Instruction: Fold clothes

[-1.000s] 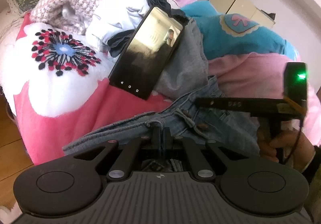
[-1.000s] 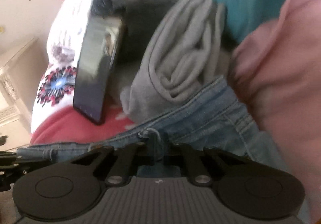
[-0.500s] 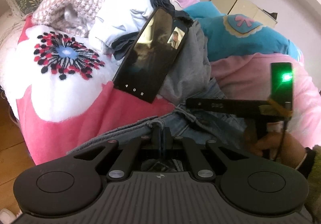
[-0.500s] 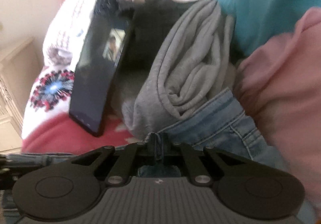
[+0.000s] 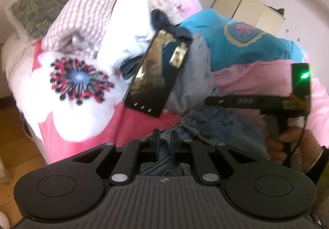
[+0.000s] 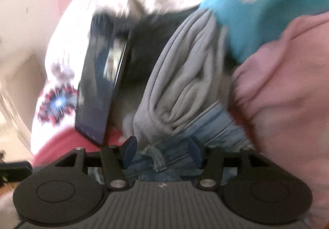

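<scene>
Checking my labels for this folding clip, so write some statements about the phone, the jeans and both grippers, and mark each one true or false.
1. A dark phone leans against the heaped clothes. True.
2. The right gripper is shut on the phone. False: its jaws stand apart, having just been opening, with the jeans waistband loose between them.
3. The left gripper has its jaws nearly together with denim between them. True.
4. The jeans lie on a green blanket. False: the blanket is pink with a white flower pattern.
</scene>
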A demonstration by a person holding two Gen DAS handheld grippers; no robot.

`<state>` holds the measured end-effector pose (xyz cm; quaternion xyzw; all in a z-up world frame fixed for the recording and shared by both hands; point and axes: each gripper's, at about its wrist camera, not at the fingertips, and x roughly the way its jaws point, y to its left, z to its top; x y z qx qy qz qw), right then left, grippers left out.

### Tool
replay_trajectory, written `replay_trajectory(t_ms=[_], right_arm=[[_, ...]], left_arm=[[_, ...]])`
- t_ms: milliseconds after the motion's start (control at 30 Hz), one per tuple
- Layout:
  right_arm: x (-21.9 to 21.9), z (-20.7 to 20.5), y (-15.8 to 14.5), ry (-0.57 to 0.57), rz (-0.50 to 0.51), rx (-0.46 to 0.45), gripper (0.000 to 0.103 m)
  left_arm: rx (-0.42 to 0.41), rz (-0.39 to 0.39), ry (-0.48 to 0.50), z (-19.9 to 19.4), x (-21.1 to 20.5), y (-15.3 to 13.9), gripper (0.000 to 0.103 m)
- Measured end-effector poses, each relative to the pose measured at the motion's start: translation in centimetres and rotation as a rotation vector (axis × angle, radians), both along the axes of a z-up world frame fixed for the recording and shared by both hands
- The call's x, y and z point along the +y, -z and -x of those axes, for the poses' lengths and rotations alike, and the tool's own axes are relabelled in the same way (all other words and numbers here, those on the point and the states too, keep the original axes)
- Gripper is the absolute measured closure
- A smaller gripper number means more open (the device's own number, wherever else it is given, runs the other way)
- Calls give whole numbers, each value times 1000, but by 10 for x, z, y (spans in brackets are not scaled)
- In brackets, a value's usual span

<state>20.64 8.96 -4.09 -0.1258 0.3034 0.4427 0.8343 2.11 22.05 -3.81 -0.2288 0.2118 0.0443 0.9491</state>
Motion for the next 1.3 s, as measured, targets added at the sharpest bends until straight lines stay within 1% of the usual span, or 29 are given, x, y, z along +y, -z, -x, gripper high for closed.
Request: replay_trajectory(t_ms=[67, 133, 200, 267, 367, 400, 433, 467, 500, 533, 567, 600, 633, 700, 767, 800, 867, 933, 967, 1067, 1167, 1200, 1267, 1300], right_arm=[[-27, 0, -22, 50, -62, 16, 45], [-57, -3, -44, 105, -124, 26, 45], [-92, -2, -62, 152, -172, 13, 45], [-128, 4, -75, 186, -198, -4, 46], [-164, 12, -79, 234, -183, 4, 49], [-170, 14, -77, 246, -166, 10, 53], [-173, 15, -74, 257, -145, 14, 56], [-175, 15, -71, 262, -124, 19, 57], [-175, 14, -66, 261, -105, 25, 61], [-173, 13, -61, 258, -87, 33, 66], [-167, 11, -55, 250, -69, 46, 68], [-161, 6, -49, 238, -50, 64, 72], [-156, 2, -42, 229, -32, 78, 74], [-141, -6, -26, 208, 24, 98, 75], [-127, -18, -6, 200, 86, 120, 76], [-120, -24, 5, 201, 123, 123, 76], [-111, -37, 27, 213, 195, 112, 83], [-106, -44, 41, 222, 217, 106, 83], [-107, -46, 42, 226, 210, 111, 83], [-129, -38, 19, 245, 110, 157, 82], [-176, -17, -11, 320, 9, 168, 80], [-197, -8, -21, 361, -23, 167, 74], [-245, 13, -42, 462, -84, 168, 68], [-271, 26, -50, 525, -112, 173, 56]], left_arm=[[-24, -9, 35, -3, -9, -12, 94], [-55, 4, 78, -9, -20, -21, 94], [-81, 23, 123, -19, -31, -27, 94], [-61, 47, 180, -41, -47, -24, 94], [7, 103, 228, -78, -62, -9, 94], [31, 108, 234, -89, -67, -4, 94], [58, 95, 228, -99, -72, 2, 94], [84, 77, 214, -106, -75, 7, 94], [109, 61, 197, -111, -77, 12, 94], [126, 63, 178, -114, -76, 18, 94], [135, 75, 161, -116, -74, 23, 94], [136, 82, 149, -116, -72, 27, 93], [130, 85, 140, -115, -71, 30, 93], [117, 86, 137, -116, -68, 33, 94], [106, 65, 141, -116, -69, 36, 94], [101, 54, 144, -116, -70, 37, 94], [93, 37, 149, -116, -72, 37, 94], [86, 30, 154, -117, -72, 37, 94], [83, 34, 155, -117, -71, 37, 94], [72, 52, 163, -117, -68, 39, 94], [62, 71, 170, -117, -66, 41, 94], [61, 76, 171, -117, -65, 41, 94], [59, 76, 174, -117, -66, 40, 94], [58, 75, 174, -116, -66, 40, 94]])
